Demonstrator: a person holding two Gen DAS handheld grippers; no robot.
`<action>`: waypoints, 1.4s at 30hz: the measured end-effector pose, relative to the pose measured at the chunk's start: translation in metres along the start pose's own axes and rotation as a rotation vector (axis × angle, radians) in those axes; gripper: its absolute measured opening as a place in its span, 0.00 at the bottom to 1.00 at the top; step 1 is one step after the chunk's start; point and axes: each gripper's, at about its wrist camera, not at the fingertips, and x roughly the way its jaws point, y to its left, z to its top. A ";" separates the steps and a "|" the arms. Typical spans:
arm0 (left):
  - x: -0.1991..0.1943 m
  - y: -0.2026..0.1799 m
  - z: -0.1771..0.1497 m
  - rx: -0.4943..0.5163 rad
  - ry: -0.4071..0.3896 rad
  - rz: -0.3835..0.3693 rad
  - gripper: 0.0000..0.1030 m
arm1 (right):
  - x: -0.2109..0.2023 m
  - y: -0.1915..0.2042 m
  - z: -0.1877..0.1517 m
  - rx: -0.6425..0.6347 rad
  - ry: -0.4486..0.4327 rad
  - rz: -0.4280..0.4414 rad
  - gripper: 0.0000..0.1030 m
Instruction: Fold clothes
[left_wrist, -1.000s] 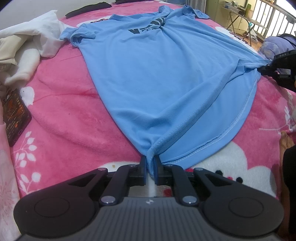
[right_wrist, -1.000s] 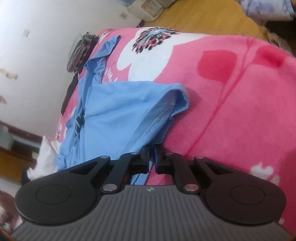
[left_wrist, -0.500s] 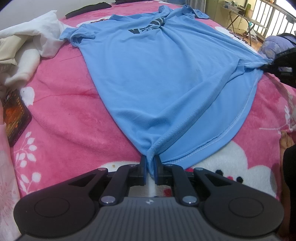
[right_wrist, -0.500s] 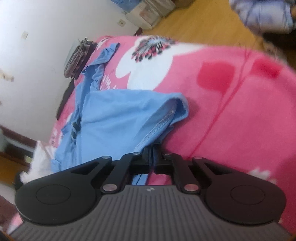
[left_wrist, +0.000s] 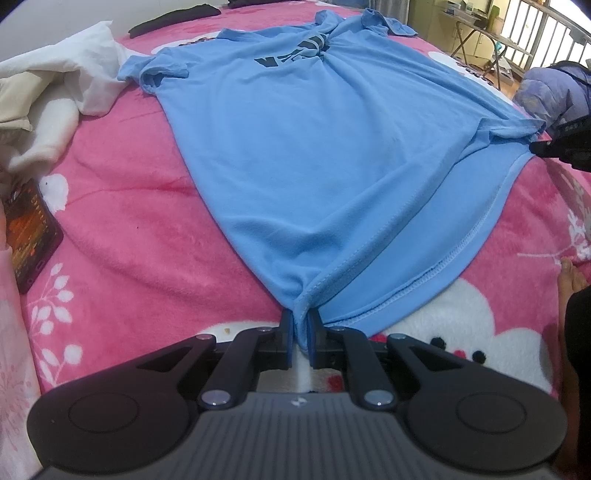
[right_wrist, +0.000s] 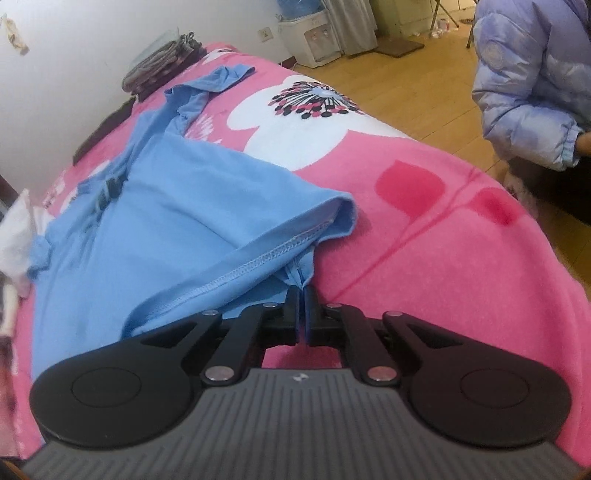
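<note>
A light blue T-shirt (left_wrist: 314, 147) with a dark chest print lies spread on a pink flowered blanket (left_wrist: 122, 221). My left gripper (left_wrist: 301, 325) is shut on the shirt's near hem corner. My right gripper (right_wrist: 302, 299) is shut on the other hem corner, where the shirt (right_wrist: 166, 221) is bunched and folded over. The right gripper also shows in the left wrist view (left_wrist: 543, 147) at the far right edge, pulling the hem taut.
A white and cream pile of clothes (left_wrist: 55, 85) lies at the back left. A phone (left_wrist: 29, 229) lies at the left edge. Dark folded clothes (right_wrist: 162, 70) sit by the wall. A person in a lilac puffer jacket (right_wrist: 528, 81) stands beside the bed. A bare foot (left_wrist: 569, 280) is at right.
The right gripper has swung and levelled out, still holding its hem corner, and the hem now looks slightly more stretched. The left gripper has not moved.
</note>
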 end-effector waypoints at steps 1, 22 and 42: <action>0.000 0.000 0.000 0.001 0.000 0.000 0.09 | -0.003 -0.004 0.001 0.022 -0.002 0.021 0.02; 0.002 -0.002 0.000 0.008 0.004 0.013 0.09 | -0.002 -0.043 0.024 0.175 -0.115 0.063 0.13; 0.001 -0.002 -0.001 0.013 0.000 0.005 0.09 | -0.003 0.017 0.041 -0.492 -0.109 -0.271 0.02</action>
